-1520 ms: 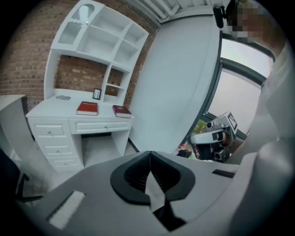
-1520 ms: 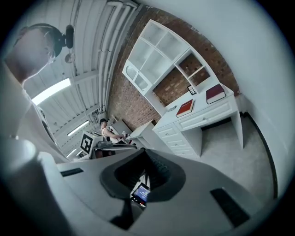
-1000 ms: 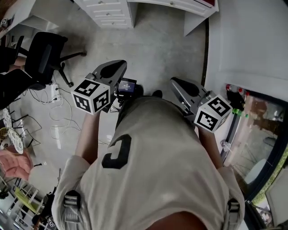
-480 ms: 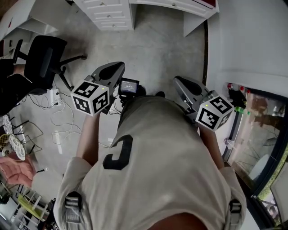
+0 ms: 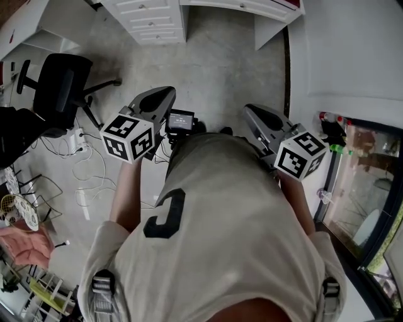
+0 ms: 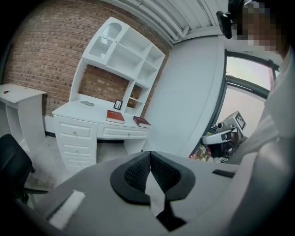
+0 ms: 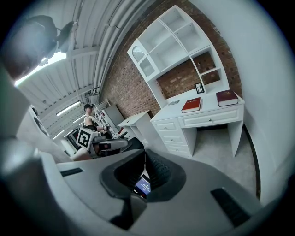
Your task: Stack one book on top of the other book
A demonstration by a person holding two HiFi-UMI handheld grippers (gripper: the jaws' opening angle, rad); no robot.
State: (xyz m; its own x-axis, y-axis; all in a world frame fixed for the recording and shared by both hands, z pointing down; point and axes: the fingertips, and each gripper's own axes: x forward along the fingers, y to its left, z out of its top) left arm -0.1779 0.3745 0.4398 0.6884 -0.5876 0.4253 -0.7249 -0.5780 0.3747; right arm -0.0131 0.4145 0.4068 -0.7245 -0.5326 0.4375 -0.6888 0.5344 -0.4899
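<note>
Two books lie side by side on a white desk (image 6: 92, 115) against the brick wall: a red book (image 6: 115, 116) (image 7: 191, 105) and a dark red book (image 6: 141, 121) (image 7: 227, 97). Both are far ahead of the grippers. My left gripper (image 5: 169, 93) (image 6: 150, 154) is shut, its ribbed pads meeting with nothing between them. My right gripper (image 5: 249, 112) (image 7: 144, 154) is shut too and holds nothing. Both are carried in front of the person's chest, above the floor and pointing toward the desk. The head view does not show the books.
A black office chair (image 5: 60, 82) and loose cables (image 5: 82, 157) are on the floor at the left. A white wall (image 5: 346, 50) and a glass door (image 5: 359, 188) run along the right. White drawers (image 5: 154, 19) stand ahead. A small screen (image 5: 181, 119) hangs at the chest.
Both grippers have edged slightly forward toward the desk and stay shut. The chair and floor have shifted a little in the head view.
</note>
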